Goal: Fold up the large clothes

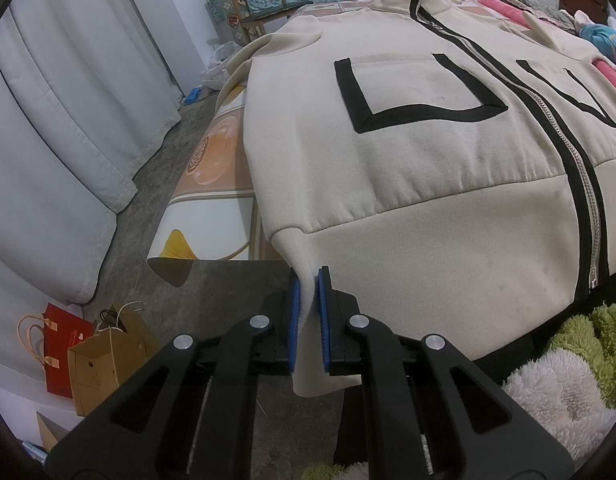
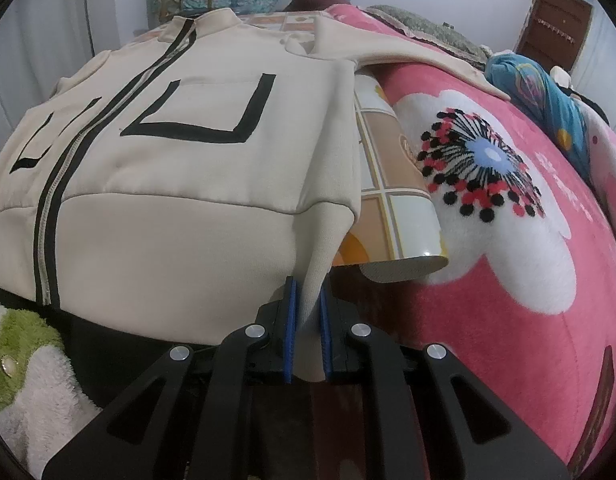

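Across the patterned mat (image 1: 215, 208), cream zip jacket (image 1: 408, 168) is lying face up, zipped. Left gripper (image 1: 309, 320) is pinching one hem corner, right gripper (image 2: 308, 336) the other. Fabric is looking thick, soft, heavyish, likely sagging between holds. No readable writing; black pocket outlines only.

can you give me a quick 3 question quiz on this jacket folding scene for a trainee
1. True or false: the zip on the cream jacket is done up.
2. What does the left gripper hold? A) a sleeve cuff B) a bottom corner of the jacket C) the collar
3. Fill in: to the right of the jacket lies a ____ blanket with a flower print.

Key
1. True.
2. B; the right gripper pinches the other bottom corner.
3. Pink.
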Tool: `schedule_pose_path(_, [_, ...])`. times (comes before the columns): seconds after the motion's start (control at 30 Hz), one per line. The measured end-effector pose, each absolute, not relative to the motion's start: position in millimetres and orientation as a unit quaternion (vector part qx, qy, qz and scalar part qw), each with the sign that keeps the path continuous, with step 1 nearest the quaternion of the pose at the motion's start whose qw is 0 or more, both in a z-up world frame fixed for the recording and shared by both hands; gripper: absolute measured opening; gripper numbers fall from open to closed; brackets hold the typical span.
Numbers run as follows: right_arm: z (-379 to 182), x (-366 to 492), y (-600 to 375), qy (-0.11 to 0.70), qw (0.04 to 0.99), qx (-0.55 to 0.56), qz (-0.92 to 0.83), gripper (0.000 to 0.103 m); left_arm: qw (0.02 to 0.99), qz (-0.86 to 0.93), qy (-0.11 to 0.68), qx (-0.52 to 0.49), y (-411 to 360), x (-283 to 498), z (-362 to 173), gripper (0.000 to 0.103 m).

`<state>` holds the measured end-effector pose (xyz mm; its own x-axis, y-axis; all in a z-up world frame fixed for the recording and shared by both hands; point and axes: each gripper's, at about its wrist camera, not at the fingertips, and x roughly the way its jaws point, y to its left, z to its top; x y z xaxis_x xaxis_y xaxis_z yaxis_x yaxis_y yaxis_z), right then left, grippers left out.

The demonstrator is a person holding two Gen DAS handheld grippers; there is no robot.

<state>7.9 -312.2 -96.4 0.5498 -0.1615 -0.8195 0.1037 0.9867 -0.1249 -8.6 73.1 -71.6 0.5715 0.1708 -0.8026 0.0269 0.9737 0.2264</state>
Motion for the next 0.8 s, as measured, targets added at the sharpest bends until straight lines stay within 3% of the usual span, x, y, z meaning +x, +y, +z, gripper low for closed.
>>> schedule_pose_path(0.8, [-93.9, 15.5, -318.2, 0.500, 0.863, 0.012, -0.077, 0.011, 0.878, 0.041, 0.465, 0.106, 72.3, -9.8, -70.4, 0.009])
